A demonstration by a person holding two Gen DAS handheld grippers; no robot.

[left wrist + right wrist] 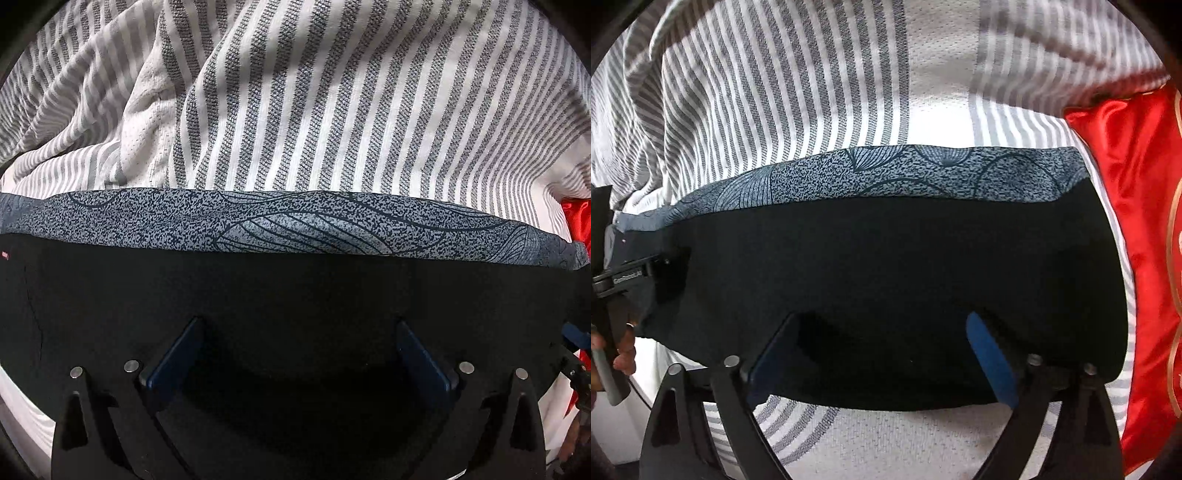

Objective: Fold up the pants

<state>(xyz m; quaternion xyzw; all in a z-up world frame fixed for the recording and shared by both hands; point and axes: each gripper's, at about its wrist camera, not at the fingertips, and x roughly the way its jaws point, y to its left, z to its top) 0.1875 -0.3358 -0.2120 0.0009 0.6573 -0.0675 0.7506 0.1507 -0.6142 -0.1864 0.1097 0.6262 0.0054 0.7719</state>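
The black pants lie folded flat on a striped bed cover, with a grey speckled patterned waistband along their far edge. My left gripper is open, its blue-padded fingers spread wide just above the black cloth. In the right wrist view the same pants and waistband fill the middle. My right gripper is open over the near edge of the pants. The left gripper's body and the hand holding it show at the left edge.
The grey-and-white striped bed cover is rumpled at the far left. A red satin cushion lies right beside the pants' right end; its edge shows in the left view.
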